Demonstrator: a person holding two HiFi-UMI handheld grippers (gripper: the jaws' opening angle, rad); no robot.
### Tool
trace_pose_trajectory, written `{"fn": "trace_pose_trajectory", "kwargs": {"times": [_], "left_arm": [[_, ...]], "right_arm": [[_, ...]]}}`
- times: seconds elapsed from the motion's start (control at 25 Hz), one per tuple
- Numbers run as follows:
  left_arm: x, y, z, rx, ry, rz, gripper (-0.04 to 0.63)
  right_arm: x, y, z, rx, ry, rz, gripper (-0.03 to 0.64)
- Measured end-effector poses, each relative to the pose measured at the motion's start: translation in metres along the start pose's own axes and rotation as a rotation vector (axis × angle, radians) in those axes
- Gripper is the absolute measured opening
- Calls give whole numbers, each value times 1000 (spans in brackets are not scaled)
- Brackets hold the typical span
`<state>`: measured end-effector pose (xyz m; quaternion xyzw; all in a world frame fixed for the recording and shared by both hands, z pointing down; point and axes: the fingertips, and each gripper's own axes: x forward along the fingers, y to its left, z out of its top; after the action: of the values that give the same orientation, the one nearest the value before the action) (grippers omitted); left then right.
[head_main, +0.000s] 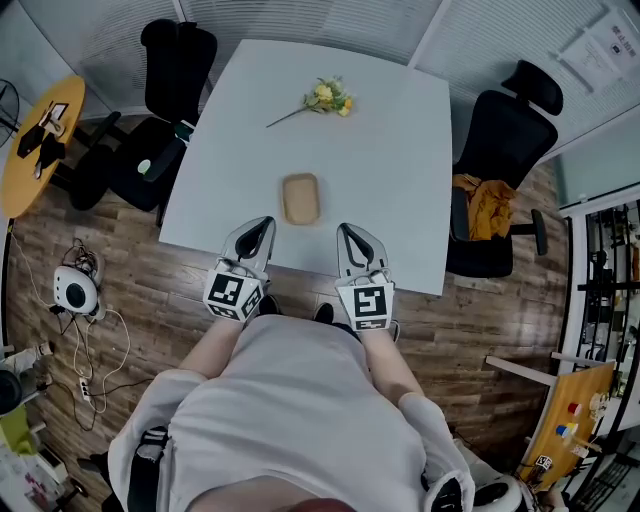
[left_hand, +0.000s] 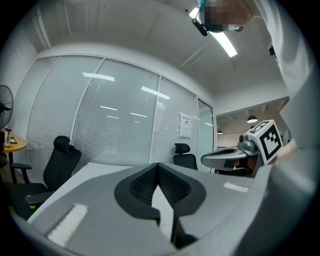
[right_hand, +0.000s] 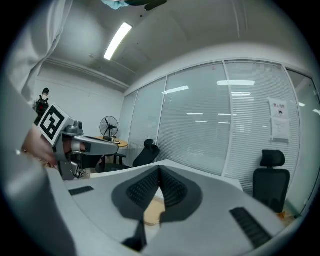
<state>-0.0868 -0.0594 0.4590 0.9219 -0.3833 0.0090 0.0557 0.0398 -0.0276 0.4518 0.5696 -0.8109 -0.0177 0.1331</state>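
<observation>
Both grippers hover at the near edge of a white table (head_main: 390, 150). In the head view my left gripper (head_main: 262, 227) and my right gripper (head_main: 345, 234) sit side by side, tips pointing toward a tan rounded block (head_main: 301, 198) lying just beyond them. Each is shut with nothing held. In the left gripper view the jaws (left_hand: 158, 172) meet at the tips, and the right gripper (left_hand: 240, 154) shows to the right. In the right gripper view the jaws (right_hand: 160, 175) are closed too, a sliver of the tan block (right_hand: 153, 212) shows below them. A small bunch of yellow flowers (head_main: 325, 98) lies at the table's far side.
Black office chairs stand at the table's left (head_main: 165, 110) and right (head_main: 505, 150), the right one with an orange cloth (head_main: 488, 205) on it. A round yellow table (head_main: 35, 140) is far left. Cables and a white device (head_main: 75, 290) lie on the wooden floor.
</observation>
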Motion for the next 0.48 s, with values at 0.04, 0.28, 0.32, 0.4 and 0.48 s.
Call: {"fn": "trace_pose_trajectory", "kwargs": {"times": [0.04, 0.28, 0.32, 0.4, 0.48], "left_arm": [[0, 0, 0, -1, 2, -1, 5], [2, -2, -4, -3, 16, -10, 5], [2, -2, -4, -3, 18, -11, 5], [3, -2, -6, -2, 25, -15, 5], [4, -1, -8, -2, 31, -17, 5]], "right_arm": [[1, 0, -2, -4, 2, 1, 5], [5, 2, -15, -65, 28, 0, 5], [6, 3, -17, -84, 34, 2, 5], [9, 3, -20, -129, 51, 5, 5], [11, 2, -24, -167, 68, 7, 5]]}}
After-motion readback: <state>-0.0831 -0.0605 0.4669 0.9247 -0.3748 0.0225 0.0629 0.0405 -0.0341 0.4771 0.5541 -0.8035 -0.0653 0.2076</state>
